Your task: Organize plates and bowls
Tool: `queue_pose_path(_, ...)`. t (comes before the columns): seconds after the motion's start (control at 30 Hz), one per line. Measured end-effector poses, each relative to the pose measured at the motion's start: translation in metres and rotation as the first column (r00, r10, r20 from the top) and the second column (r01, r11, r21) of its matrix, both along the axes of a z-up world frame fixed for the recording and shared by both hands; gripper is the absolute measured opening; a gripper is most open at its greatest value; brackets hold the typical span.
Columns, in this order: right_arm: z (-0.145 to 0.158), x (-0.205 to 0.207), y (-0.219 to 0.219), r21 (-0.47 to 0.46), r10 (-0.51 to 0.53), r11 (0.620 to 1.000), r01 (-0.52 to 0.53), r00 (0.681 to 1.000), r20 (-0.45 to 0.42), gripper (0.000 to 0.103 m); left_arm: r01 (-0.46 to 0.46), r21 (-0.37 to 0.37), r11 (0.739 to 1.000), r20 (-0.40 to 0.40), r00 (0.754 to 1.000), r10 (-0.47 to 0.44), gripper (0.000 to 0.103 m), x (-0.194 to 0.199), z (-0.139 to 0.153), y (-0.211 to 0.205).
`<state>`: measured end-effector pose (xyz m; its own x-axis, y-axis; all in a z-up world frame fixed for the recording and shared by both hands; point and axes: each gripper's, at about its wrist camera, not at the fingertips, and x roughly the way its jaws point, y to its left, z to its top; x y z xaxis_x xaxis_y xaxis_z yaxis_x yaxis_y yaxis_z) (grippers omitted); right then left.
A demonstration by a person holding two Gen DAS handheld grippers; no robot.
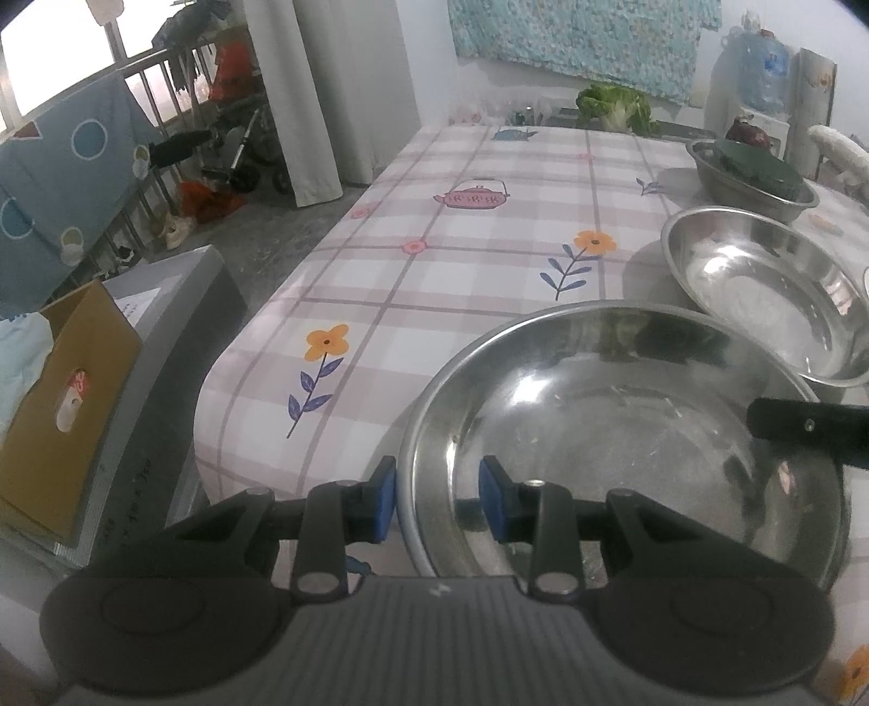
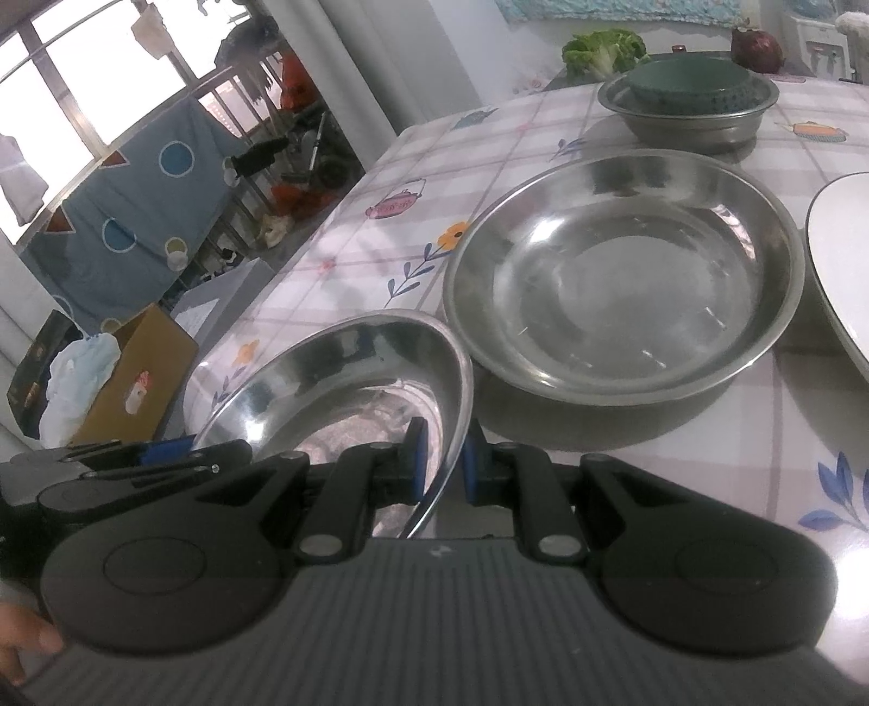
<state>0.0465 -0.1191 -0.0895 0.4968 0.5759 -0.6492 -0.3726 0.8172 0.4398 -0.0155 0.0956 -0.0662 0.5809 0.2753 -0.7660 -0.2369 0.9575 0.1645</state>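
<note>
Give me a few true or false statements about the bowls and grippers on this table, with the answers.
1. Both grippers straddle the rim of the near steel bowl. True: left gripper, right gripper.
2. The green bowl sits inside a steel bowl. True.
3. The second steel bowl holds lettuce. False: it holds nothing; the lettuce lies at the table's far end.
4. The white plate is stacked in the near bowl. False: it lies on the tablecloth, at the right.
</note>
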Motion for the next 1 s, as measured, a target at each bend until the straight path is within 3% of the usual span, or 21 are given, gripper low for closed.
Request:
queue_pose_path(0.33,-0.011,0.0,0.004,-0.015,-0.028,1.0,0.027,0.999,-0.028,0.012,0.037,-0.046,0.998,0.015,0.999,-0.036,0.028,-0.004,-0.007,0.013)
queue_pose_path(0.9,-0.018,0.003,0.002,0.053,-0.045,0.997,0.048,0.996,-0.072,0.014,0.03,-0.171,0.985,-0.002,1.0,-0.031,0.03,0.005,-0.013,0.028)
queue_pose_path(1.0,-0.02,0.003,0.001,0.066,-0.048,0.996,0.053,0.996,-0.08,0.014,0.037,-0.162,0.986,-0.007,0.999,-0.039,0.03,0.007,-0.014,0.027)
